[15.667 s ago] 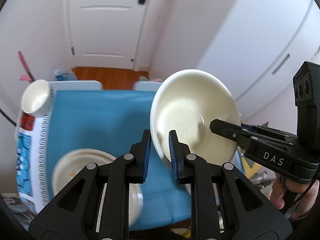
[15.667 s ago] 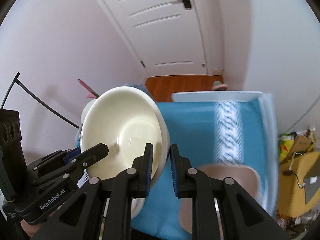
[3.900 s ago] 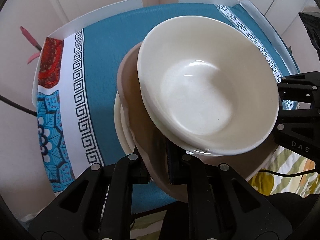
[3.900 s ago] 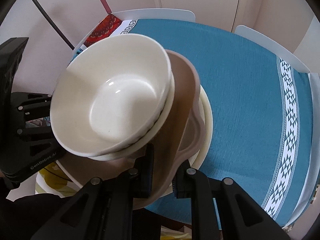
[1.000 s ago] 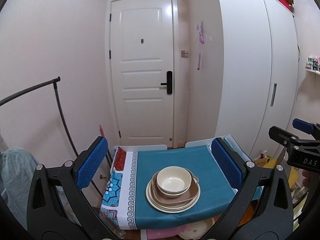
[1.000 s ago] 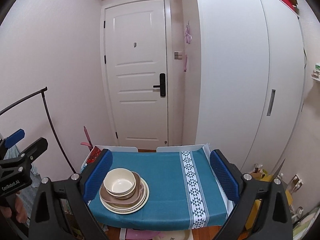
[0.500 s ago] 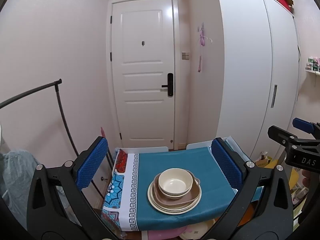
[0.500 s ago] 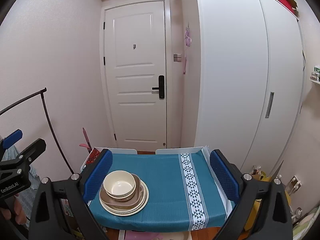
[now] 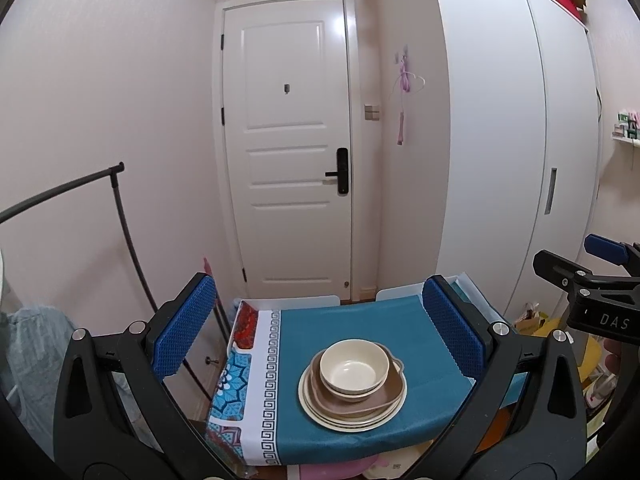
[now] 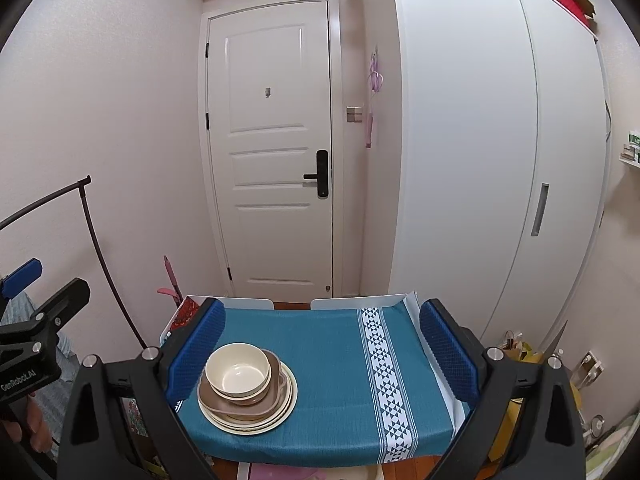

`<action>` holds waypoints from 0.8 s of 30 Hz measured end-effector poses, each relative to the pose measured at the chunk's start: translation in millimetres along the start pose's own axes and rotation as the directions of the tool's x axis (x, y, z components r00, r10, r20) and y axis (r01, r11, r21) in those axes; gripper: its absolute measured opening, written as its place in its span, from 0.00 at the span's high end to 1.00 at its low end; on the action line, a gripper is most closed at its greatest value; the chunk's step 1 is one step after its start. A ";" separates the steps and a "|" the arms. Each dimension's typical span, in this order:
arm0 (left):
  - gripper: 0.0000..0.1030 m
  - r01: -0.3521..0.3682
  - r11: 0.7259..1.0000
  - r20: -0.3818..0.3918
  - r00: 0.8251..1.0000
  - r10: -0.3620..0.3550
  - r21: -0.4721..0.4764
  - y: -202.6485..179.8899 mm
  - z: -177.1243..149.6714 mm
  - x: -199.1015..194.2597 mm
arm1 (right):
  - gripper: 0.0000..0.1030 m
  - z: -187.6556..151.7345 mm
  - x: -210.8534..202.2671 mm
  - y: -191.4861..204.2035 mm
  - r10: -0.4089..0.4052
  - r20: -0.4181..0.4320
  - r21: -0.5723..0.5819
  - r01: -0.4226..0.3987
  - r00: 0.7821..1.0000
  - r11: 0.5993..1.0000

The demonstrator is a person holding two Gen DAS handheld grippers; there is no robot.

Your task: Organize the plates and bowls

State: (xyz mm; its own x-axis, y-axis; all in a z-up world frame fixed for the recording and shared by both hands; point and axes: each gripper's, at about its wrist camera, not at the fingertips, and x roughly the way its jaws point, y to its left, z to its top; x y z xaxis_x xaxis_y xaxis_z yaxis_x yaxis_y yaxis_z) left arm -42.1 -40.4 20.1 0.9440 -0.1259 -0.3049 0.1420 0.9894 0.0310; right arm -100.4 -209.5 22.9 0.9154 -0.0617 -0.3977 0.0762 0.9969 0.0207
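From the left wrist, the left gripper (image 9: 318, 330) stands with its jaws spread wide, holding nothing; the cream bowl (image 9: 354, 368) sits framed between them, well beyond, nested on a brown plate (image 9: 384, 398) atop cream plates (image 9: 320, 408) on the teal tablecloth (image 9: 360, 320). From the right wrist, the right gripper (image 10: 322, 350) is likewise wide apart and empty; the bowl (image 10: 239, 375) and plates (image 10: 286, 404) lie just inside its left jaw, well beyond; a white door (image 10: 276, 152) stands behind.

We see our right hand-held gripper (image 10: 320, 354) with its blue pads wide apart and nothing between them. Beyond it, a cream bowl (image 10: 239, 375) sits on a brown dish (image 10: 276, 394), stacked on cream plates (image 10: 290, 400) on the left part of the teal-clothed surface (image 10: 332, 360). The left hand-held gripper (image 10: 24, 280) shows at the left edge; a white door (image 10: 276, 148) stands behind.
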 end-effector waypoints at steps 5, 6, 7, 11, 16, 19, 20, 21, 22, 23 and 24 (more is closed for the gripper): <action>0.00 0.003 1.000 0.001 1.000 -0.003 0.001 2.8 0.7 2.8 | 0.06 0.9 0.7 -1.3 0.001 0.001 0.001 -0.001 1.000 1.000; 0.00 0.001 1.000 0.000 1.000 -0.001 0.001 2.4 0.6 2.7 | 0.06 0.6 0.8 -1.2 0.001 0.001 0.001 -0.001 1.000 1.000; 0.00 0.000 1.000 0.000 1.000 0.000 0.001 1.9 0.6 2.4 | 0.06 0.6 1.2 -1.1 0.000 0.001 0.001 0.000 1.000 1.000; 0.00 0.007 1.000 -0.004 1.000 -0.007 0.003 5.0 0.3 4.7 | 0.06 0.5 1.8 -0.9 -0.001 -0.002 0.002 0.001 1.000 1.000; 0.00 0.006 1.000 0.000 1.000 -0.006 0.004 8.6 1.5 5.6 | 0.06 0.6 2.2 -0.1 -0.001 -0.002 0.003 0.001 1.000 1.000; 0.00 0.001 1.000 0.002 1.000 -0.001 0.005 12.1 2.6 7.9 | 0.06 0.7 3.3 -0.1 -0.002 -0.002 0.005 0.002 1.000 1.000; 0.00 -0.003 1.000 0.003 1.000 0.003 0.007 12.7 2.8 8.6 | 0.06 0.7 3.6 0.2 -0.002 -0.002 0.006 0.002 1.000 1.000; 0.00 -0.006 1.000 0.004 1.000 0.006 0.010 13.2 2.7 9.2 | 0.06 0.7 3.6 0.1 -0.003 -0.002 0.006 0.003 1.000 1.000; 0.00 -0.005 1.000 0.007 1.000 0.005 0.013 13.7 2.3 10.2 | 0.06 0.9 4.0 0.2 -0.004 -0.002 0.006 0.004 1.000 1.000; 0.00 -0.006 1.000 0.010 1.000 0.006 0.014 14.1 2.0 10.5 | 0.06 1.1 4.7 0.5 -0.005 -0.002 0.009 0.005 1.000 1.000; 0.00 -0.002 1.000 0.015 1.000 0.001 0.015 14.5 1.7 10.7 | 0.06 1.3 5.4 0.7 -0.005 -0.002 0.009 0.005 1.000 1.000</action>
State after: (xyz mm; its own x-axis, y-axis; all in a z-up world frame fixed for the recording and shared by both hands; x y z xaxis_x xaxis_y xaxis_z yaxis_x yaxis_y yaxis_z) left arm -29.4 -27.5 18.9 0.9486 -0.1257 -0.2903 0.1450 0.9884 0.0456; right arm -95.0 -209.2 22.0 0.9140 -0.0670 -0.4000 0.0848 0.9960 0.0269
